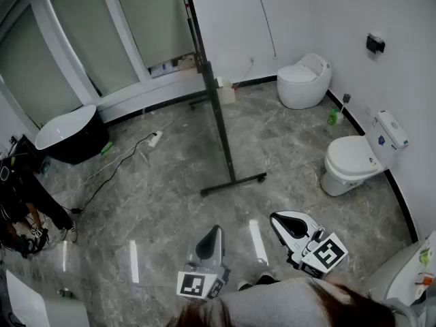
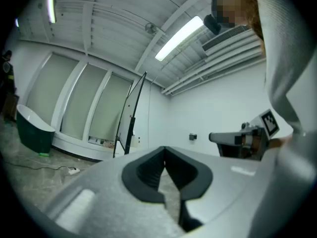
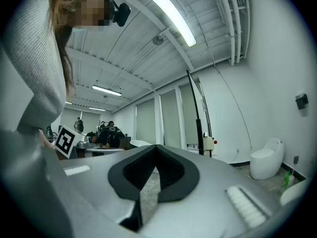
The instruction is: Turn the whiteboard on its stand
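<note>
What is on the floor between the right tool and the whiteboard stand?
Only bare grey floor lies between the right tool and the whiteboard stand, seen in the head view.

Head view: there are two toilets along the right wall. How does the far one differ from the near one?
The far toilet is a rounded, egg-like body with no tank visible; the near toilet has a boxy tank behind it. The far toilet stands beyond the green bottle; the near toilet stands on this side of it. Both are white.
</note>
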`<state>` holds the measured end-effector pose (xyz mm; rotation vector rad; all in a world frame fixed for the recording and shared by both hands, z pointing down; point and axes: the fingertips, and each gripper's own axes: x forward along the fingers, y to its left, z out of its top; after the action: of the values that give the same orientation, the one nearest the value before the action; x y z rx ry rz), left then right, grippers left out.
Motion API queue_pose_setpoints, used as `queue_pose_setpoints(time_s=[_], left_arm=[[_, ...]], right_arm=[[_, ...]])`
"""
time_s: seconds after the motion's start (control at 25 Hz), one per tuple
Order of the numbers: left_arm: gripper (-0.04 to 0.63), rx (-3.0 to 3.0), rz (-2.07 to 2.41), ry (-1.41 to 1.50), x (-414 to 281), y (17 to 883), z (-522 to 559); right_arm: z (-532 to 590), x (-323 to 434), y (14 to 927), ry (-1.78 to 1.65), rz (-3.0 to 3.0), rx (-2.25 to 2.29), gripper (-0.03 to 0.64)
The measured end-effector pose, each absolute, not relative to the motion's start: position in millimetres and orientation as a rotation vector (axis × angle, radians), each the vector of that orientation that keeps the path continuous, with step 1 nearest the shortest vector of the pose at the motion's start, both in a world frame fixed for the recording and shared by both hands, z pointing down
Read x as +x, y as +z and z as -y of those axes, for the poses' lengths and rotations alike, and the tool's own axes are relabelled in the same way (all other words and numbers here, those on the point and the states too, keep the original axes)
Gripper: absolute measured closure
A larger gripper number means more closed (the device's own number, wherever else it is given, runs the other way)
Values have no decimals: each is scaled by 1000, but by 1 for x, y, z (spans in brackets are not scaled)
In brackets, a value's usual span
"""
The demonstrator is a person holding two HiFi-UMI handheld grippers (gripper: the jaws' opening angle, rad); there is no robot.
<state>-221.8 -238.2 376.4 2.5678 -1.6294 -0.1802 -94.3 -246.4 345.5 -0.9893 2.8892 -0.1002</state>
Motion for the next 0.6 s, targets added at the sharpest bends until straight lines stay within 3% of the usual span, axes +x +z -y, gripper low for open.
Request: queue_pose_setpoints(time_s=[0.6], left_arm=[[594, 2545, 1669, -167, -219, 382, 227]], right_arm=[[239, -91, 355, -149, -2880, -995, 611]])
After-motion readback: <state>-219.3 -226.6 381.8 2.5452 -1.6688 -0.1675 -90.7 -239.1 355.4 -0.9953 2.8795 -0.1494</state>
